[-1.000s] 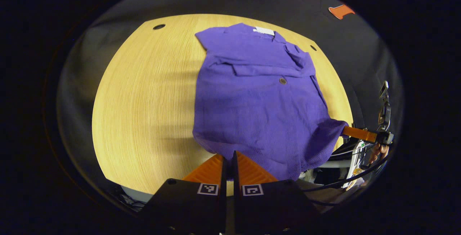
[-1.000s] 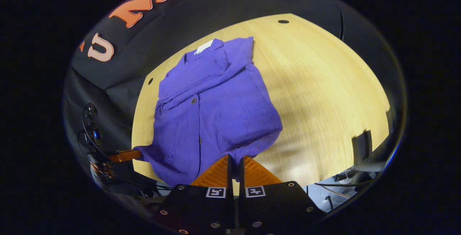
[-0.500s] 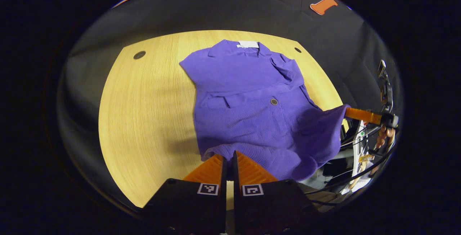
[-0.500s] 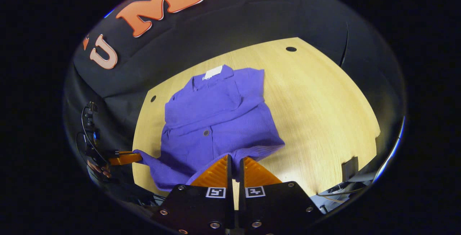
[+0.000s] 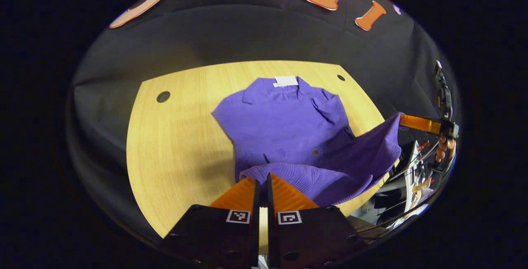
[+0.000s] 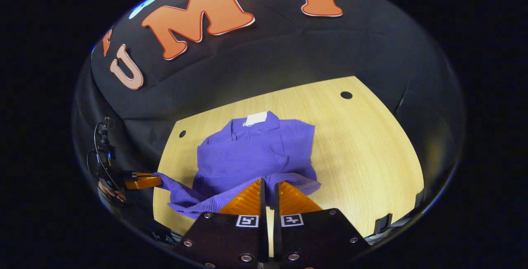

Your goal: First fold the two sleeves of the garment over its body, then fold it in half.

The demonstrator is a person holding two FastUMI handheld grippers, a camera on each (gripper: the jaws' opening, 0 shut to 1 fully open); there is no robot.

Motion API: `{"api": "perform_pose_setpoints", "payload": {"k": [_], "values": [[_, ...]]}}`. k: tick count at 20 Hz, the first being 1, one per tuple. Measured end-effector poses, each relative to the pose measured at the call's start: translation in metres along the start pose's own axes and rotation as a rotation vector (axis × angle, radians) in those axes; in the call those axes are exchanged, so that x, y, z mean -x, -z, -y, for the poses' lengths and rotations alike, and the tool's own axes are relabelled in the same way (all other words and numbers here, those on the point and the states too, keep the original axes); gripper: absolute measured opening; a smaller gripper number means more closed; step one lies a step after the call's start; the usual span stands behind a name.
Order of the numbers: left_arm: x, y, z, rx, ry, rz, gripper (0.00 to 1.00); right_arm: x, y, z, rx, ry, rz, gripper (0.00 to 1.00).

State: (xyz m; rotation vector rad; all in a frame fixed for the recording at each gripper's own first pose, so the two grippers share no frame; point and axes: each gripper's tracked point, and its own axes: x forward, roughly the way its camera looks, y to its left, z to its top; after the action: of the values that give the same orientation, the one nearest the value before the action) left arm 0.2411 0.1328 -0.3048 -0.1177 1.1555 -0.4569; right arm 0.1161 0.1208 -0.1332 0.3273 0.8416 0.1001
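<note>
I hold my left gripper (image 5: 261, 184) and right gripper (image 6: 269, 190) each clamped on a bottom hem corner of the purple garment (image 5: 288, 124), lifted above the wooden table (image 5: 177, 153), so I can fold the hem toward the collar.

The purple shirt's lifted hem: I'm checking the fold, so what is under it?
Under the raised hem lies the shirt's own front with a button on the wooden table. Anything further beneath is covered.
</note>
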Motion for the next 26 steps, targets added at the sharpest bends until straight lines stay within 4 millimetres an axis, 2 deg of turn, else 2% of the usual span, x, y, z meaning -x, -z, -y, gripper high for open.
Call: {"api": "perform_pose_setpoints", "payload": {"k": [2, 4, 7, 8, 11, 13, 16, 19, 23, 25, 26], "values": [[-0.003, -0.027, 0.002, 0.032, -0.013, 0.041, 0.10, -0.012, -0.016, 0.001, 0.013, -0.033, 0.006, 0.05], [-0.018, -0.052, -0.002, 0.068, -0.050, 0.072, 0.10, -0.028, -0.031, 0.006, 0.018, -0.069, 0.005, 0.05], [-0.034, -0.080, -0.008, 0.111, -0.117, 0.105, 0.10, -0.050, -0.053, 0.024, 0.011, -0.092, -0.011, 0.05], [-0.039, -0.089, -0.011, 0.124, -0.138, 0.112, 0.10, -0.065, -0.057, 0.026, 0.013, -0.091, -0.009, 0.05], [-0.057, -0.115, -0.018, 0.130, -0.192, 0.145, 0.10, -0.090, -0.076, 0.040, 0.014, -0.104, -0.023, 0.05], [-0.076, -0.137, -0.027, 0.112, -0.241, 0.170, 0.10, -0.112, -0.088, 0.047, 0.002, -0.112, -0.036, 0.05], [-0.097, -0.155, -0.044, 0.110, -0.312, 0.197, 0.09, -0.144, -0.099, 0.060, -0.009, -0.094, -0.061, 0.05], [-0.120, -0.165, -0.058, 0.121, -0.362, 0.203, 0.10, -0.171, -0.105, 0.061, -0.054, -0.106, -0.082, 0.05], [-0.141, -0.176, -0.067, 0.102, -0.395, 0.213, 0.13, -0.203, -0.110, 0.065, -0.100, -0.086, -0.087, 0.07], [-0.146, -0.182, -0.071, 0.092, -0.414, 0.229, 0.22, -0.213, -0.117, 0.060, -0.155, -0.097, -0.077, 0.12], [-0.145, -0.188, -0.080, 0.082, -0.453, 0.250, 0.28, -0.217, -0.120, 0.058, -0.182, -0.101, -0.072, 0.16]]}}
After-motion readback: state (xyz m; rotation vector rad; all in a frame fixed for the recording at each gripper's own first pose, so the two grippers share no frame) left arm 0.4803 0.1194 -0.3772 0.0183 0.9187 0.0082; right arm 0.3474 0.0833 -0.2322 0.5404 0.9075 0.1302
